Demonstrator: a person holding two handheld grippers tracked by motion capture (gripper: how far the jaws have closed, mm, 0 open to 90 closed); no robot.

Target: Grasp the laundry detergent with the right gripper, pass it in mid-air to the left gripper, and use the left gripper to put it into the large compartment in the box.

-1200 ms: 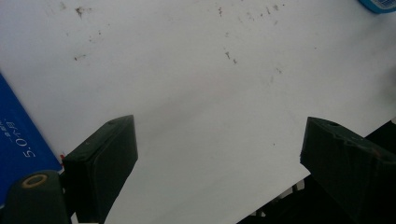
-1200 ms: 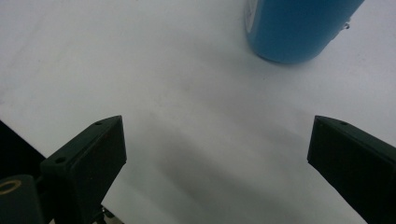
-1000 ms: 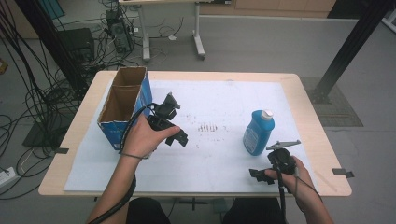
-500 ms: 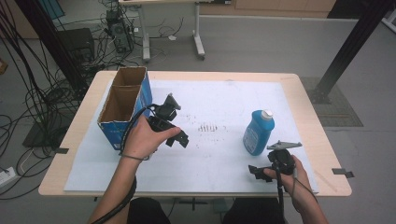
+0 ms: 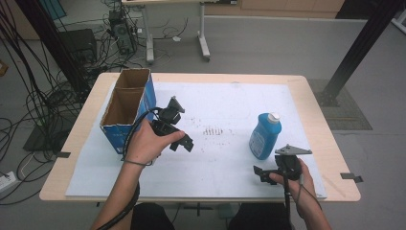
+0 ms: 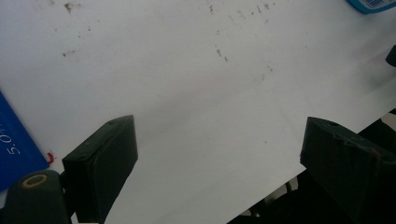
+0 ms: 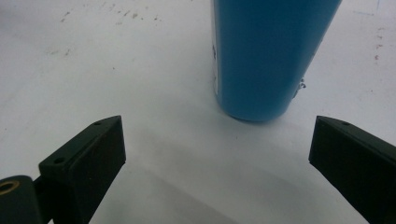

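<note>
A blue bottle [image 5: 265, 137] with a white cap stands upright on the white sheet [image 5: 225, 105], right of centre. My right gripper [image 5: 280, 167] is held low just in front of it, jaws open and empty. In the right gripper view the bottle [image 7: 273, 56] rises a short way ahead of the open right gripper [image 7: 217, 135], apart from both pads. My left gripper [image 5: 183, 143] hovers beside an open blue cardboard box [image 5: 129, 110] at the left. Its jaws are open over bare sheet in the left gripper view [image 6: 219, 135], with nothing between them.
A blue corner of the box [image 6: 14, 135] shows at the left of the left gripper view, and the bottle's base [image 6: 373, 3] at the top right. Small dark specks [image 5: 215, 130] mark the sheet's middle. The wooden table's edge [image 5: 335, 143] runs along the right.
</note>
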